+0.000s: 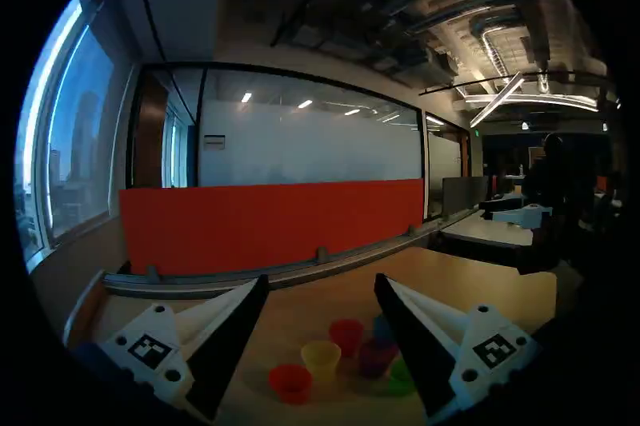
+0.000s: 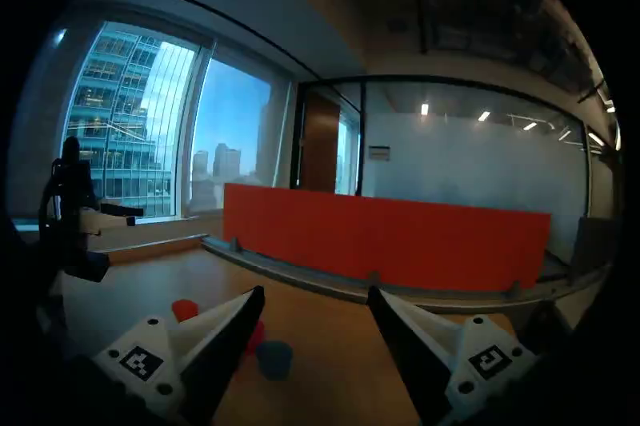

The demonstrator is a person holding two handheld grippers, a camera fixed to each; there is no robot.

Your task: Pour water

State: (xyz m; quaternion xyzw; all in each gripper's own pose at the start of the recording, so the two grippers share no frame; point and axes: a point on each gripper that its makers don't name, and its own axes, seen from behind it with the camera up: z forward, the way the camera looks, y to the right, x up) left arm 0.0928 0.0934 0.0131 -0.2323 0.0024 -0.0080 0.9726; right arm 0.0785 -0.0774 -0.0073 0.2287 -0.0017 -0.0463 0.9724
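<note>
Several small coloured cups stand in a cluster on the wooden table [image 1: 480,282]. In the left gripper view, a red cup [image 1: 290,382], a yellow cup [image 1: 321,360], a second red cup [image 1: 346,336], a purple cup [image 1: 374,358], a green cup [image 1: 400,376] and a blue cup [image 1: 382,328] lie low between the fingers. My left gripper [image 1: 321,277] hangs open above them and holds nothing. In the right gripper view, my right gripper [image 2: 314,289] is open and holds nothing. A blue cup [image 2: 274,359] sits just inside its left finger, and a red cup [image 2: 185,309] stands farther left.
An orange divider panel [image 1: 272,222] runs along the table's far edge, with glass walls and windows behind it. A black-and-white device [image 2: 76,222] stands at the left of the right gripper view. A person's dark shape [image 1: 552,174] is far right by other desks.
</note>
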